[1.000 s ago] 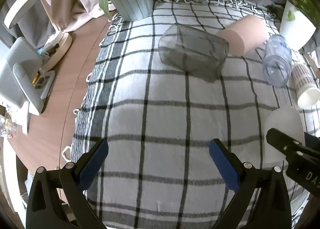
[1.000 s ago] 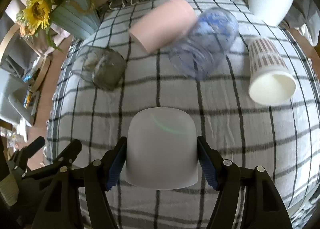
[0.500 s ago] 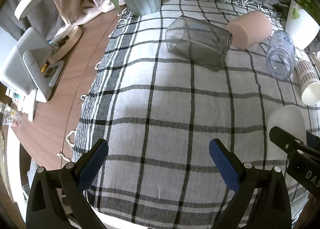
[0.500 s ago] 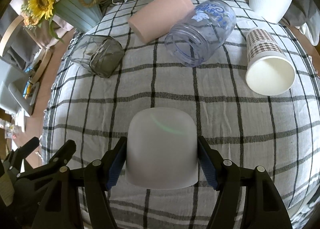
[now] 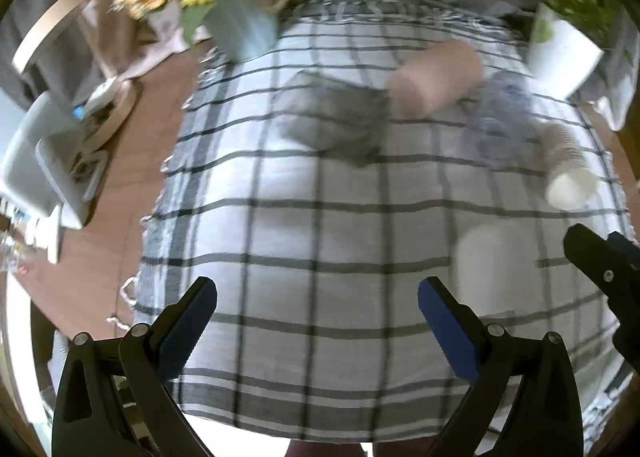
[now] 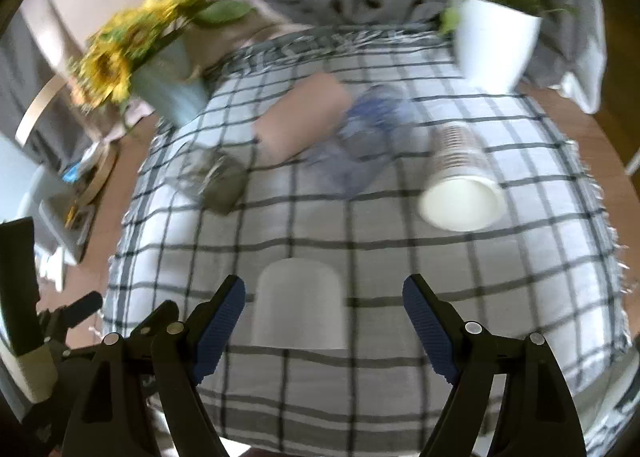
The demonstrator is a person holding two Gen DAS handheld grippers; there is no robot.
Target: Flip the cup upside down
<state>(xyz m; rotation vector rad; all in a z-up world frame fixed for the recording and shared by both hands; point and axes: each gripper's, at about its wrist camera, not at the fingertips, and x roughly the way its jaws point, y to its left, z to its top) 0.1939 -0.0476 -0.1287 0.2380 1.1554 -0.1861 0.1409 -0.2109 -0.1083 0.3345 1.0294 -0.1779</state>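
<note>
A frosted white cup stands upside down on the checked cloth, rim down. My right gripper is open and pulled back from it, its fingers apart from the cup's sides. The cup also shows in the left wrist view, at the right. My left gripper is open and empty over the near part of the cloth. The right gripper's body shows at the right edge of the left wrist view.
Lying on the cloth behind: a grey square glass, a pink cup, a clear blue-print jar, a patterned paper cup. A sunflower vase and a white plant pot stand at the back. Wooden table edge at left.
My right gripper has opened, let go of the white cup and drawn back and up. The left gripper has also drawn back. Both views are motion-blurred.
</note>
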